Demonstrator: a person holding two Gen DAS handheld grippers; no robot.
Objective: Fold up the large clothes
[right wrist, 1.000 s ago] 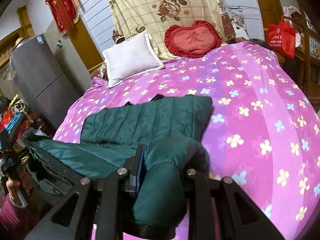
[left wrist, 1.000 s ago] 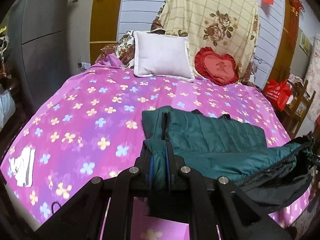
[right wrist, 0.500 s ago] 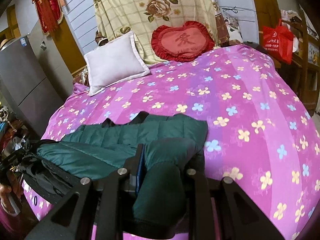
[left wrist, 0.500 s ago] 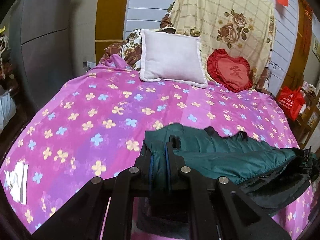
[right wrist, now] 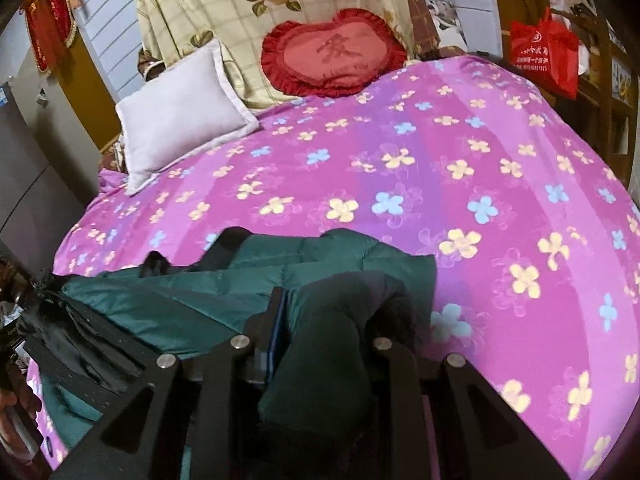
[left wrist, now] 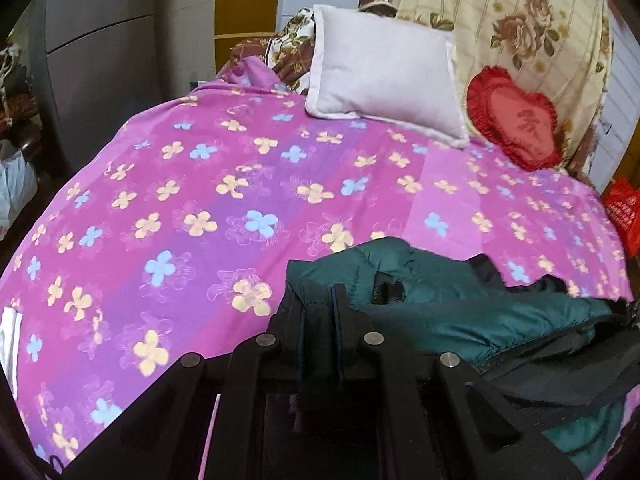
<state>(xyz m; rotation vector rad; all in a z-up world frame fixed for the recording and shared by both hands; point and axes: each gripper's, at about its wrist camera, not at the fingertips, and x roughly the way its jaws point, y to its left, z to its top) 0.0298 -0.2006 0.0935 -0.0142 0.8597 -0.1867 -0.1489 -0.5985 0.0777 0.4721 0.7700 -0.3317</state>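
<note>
Both grippers clamp the dark green quilted jacket (left wrist: 460,312): the left gripper (left wrist: 320,312) pinches a thin fold of it, its jaws having just eased slightly apart, while the right gripper (right wrist: 328,320) holds a thick bunched roll. That jacket lies crumpled at the near edge of the pink flowered bedspread (left wrist: 240,184). Far across the bedspread rest a white pillow (left wrist: 384,76) and, beside it, a red heart cushion (left wrist: 516,120).

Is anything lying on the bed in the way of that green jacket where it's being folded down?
Nothing visible. Both grippers already clamp the green quilted jacket, and the flowered purple bedspread beyond it shows bare. The white pillow and red heart cushion sit far off at the head of the bed.
</note>
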